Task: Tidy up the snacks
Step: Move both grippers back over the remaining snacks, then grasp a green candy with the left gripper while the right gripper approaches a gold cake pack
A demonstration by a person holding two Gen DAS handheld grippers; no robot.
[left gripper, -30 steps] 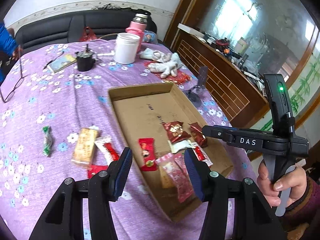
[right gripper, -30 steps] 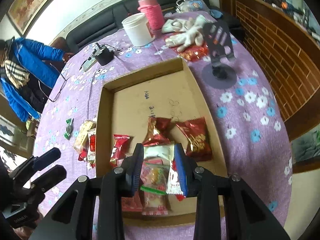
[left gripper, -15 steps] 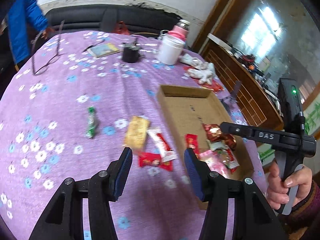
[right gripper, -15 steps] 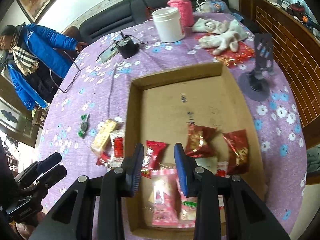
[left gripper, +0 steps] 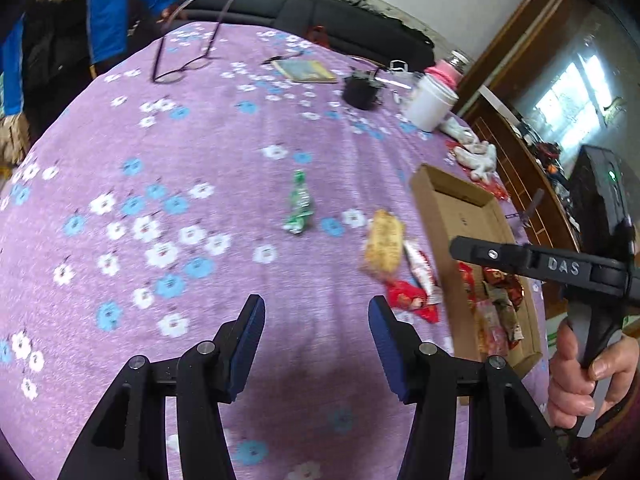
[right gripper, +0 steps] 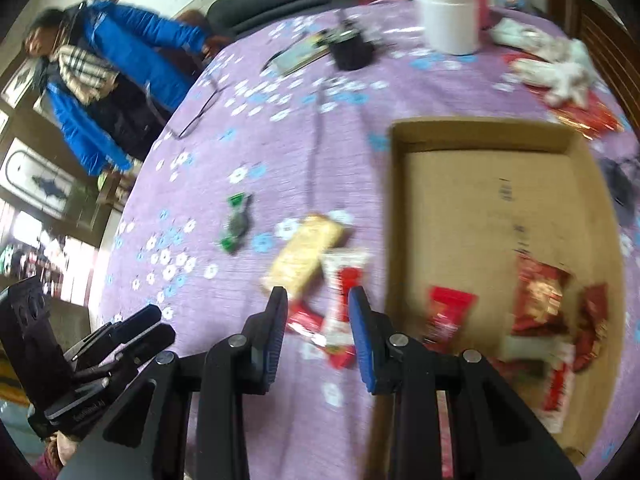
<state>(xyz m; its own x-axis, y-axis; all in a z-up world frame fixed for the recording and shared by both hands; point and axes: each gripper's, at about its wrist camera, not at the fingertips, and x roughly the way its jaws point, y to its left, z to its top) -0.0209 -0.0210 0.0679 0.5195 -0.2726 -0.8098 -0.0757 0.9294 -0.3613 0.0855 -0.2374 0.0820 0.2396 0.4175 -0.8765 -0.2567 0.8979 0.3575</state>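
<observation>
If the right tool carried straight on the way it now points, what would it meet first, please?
Most likely the white-and-red snack packet lying on the tablecloth between the right tool's open jaws, though depth is uncertain.

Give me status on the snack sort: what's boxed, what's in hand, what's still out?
Done: several red packets lie in the near end of the cardboard box. In hand: nothing; the left gripper and the right gripper are both empty, the right one above the red-and-white packet. Left on the cloth: that packet, the yellow bar, a red packet and the green candy.
</observation>
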